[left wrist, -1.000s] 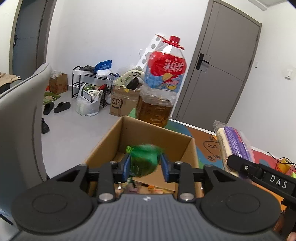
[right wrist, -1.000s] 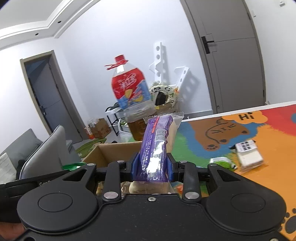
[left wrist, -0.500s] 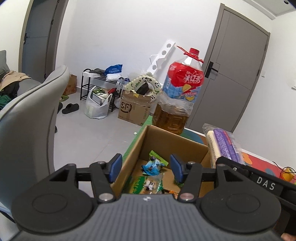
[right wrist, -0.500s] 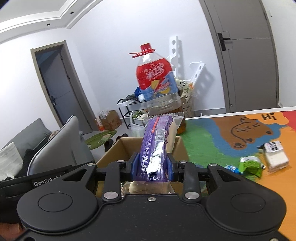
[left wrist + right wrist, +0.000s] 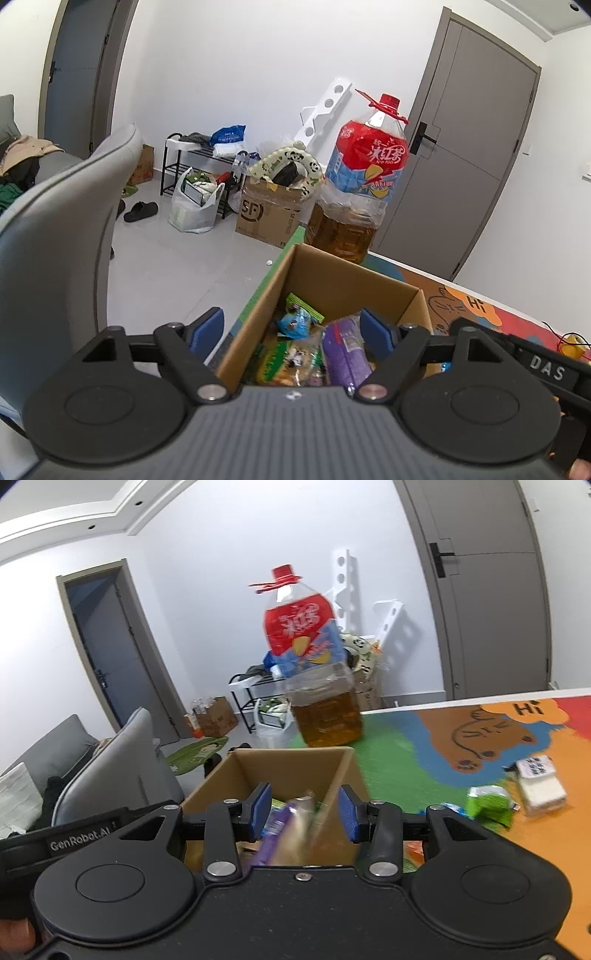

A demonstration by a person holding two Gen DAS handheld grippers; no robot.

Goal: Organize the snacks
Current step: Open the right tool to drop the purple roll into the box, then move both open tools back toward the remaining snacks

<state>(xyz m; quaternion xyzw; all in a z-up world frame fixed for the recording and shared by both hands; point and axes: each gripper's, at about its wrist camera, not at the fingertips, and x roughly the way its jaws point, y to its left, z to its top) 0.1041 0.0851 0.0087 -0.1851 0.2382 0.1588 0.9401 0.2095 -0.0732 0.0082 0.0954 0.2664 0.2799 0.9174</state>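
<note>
Snacks [image 5: 295,354] in box [image 5: 332,277]; bottle [image 5: 354,192] behind

The left gripper [image 5: 291,328] filled the lower half of its frame with a ribbed dark grey housing, two round black discs at lower left and lower right, black linkage arms pinned with silver screws, and blue pads [image 5: 207,328] on the fingers. The right gripper [image 5: 304,812] looked much the same in the lower part of its own frame, though with a smooth black housing, a small screw at top centre and blue ridged pads [image 5: 260,810]. White lettering sat on the handles: "DAS" at the right edge of the left view, "GenRobot.AI" at the left edge of the right view.
</note>
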